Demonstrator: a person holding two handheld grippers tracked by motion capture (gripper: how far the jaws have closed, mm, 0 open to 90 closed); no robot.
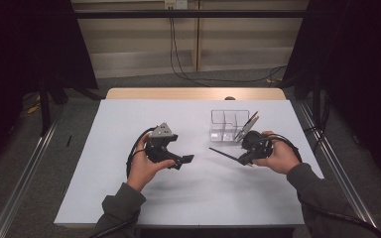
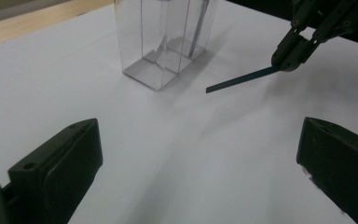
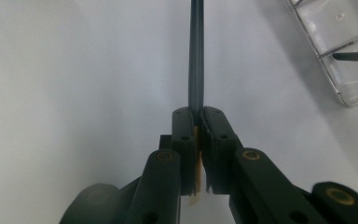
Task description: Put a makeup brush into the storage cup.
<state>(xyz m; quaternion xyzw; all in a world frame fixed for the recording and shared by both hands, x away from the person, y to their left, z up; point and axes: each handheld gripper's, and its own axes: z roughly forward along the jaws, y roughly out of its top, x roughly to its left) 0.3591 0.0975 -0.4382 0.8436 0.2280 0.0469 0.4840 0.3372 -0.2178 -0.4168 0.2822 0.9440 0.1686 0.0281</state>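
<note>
A clear plastic organiser box [image 1: 229, 126] with several compartments stands on the white table [image 1: 129, 198], right of centre. A thin dark stick [image 1: 249, 123] leans in the box's right compartment. My right gripper [image 1: 241, 159] hovers just in front of the box, shut on another thin dark stick [image 1: 223, 153] that points left over the table. In the right gripper view the jaws [image 3: 198, 114] pinch this stick [image 3: 196, 56] near its tan end, with the box [image 3: 340, 46] at the upper right. My left gripper [image 1: 186, 159] is left of centre, open and holding nothing [image 2: 198, 168].
The left gripper view looks past its wide-apart jaws to the box [image 2: 163, 42], the right gripper [image 2: 303, 42] and the held stick [image 2: 242, 79]. A wooden strip [image 1: 193, 93] borders the table's far edge. Metal rails [image 1: 337, 168] run along both sides.
</note>
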